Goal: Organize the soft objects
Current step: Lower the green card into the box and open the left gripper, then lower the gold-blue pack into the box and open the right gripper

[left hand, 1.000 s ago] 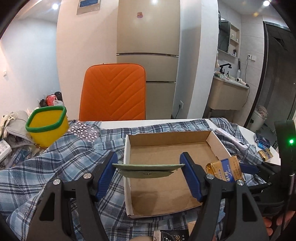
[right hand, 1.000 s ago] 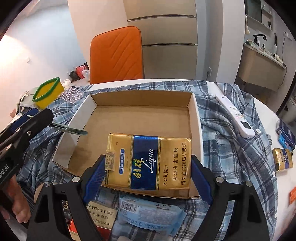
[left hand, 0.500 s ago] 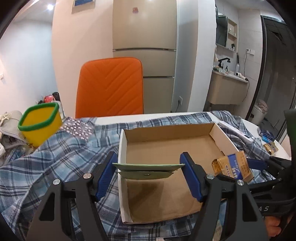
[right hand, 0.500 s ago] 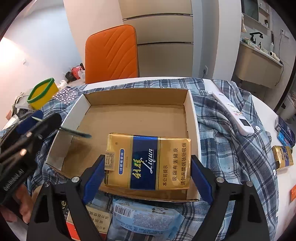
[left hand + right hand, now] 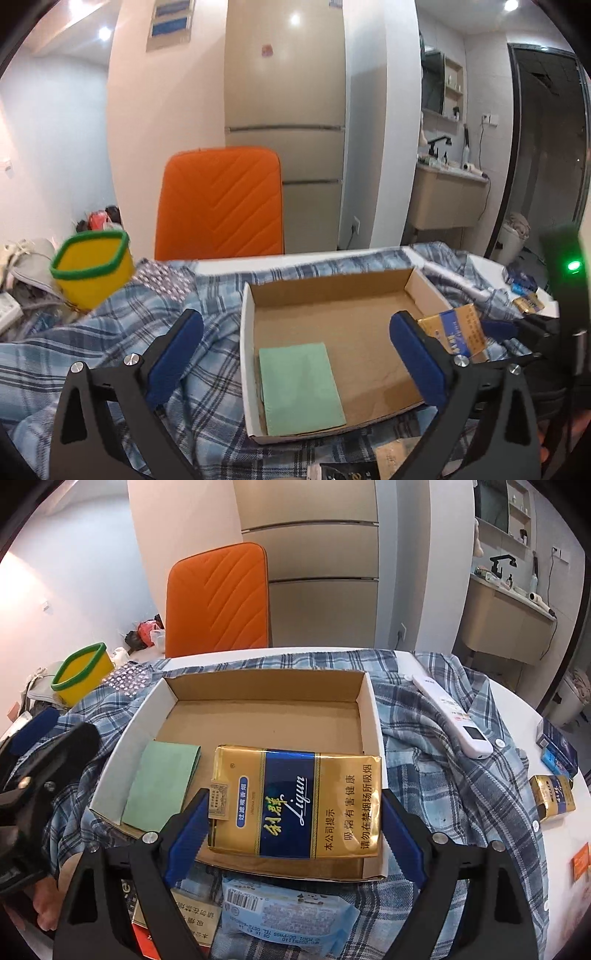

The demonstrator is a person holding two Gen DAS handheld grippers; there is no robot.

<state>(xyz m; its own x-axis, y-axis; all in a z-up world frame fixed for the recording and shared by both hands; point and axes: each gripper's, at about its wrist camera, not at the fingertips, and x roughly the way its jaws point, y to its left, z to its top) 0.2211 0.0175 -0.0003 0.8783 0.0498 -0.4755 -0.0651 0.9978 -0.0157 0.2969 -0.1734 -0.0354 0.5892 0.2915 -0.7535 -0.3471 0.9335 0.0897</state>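
An open cardboard box [image 5: 332, 291] [image 5: 258, 716] lies on a blue plaid shirt [image 5: 110, 332]. A flat green pack [image 5: 301, 387] [image 5: 159, 786] lies flat in the box's near left corner. My left gripper [image 5: 295, 358] is open and empty above it. My right gripper [image 5: 291, 830] is shut on a gold and blue Liqun cigarette carton [image 5: 295, 801] and holds it over the box's near right part. The carton also shows in the left wrist view [image 5: 452, 330].
A yellow basket with a green rim [image 5: 92, 269] stands at the left. A white remote [image 5: 450, 716] lies on the shirt at the right. Small packs [image 5: 552, 797] lie further right. A blue tissue pack [image 5: 288, 912] and other packets lie in front of the box. An orange chair [image 5: 221, 206] stands behind the table.
My left gripper has opened and let go of the green pack, which now lies flat in the box. My right gripper still holds the carton over the box.
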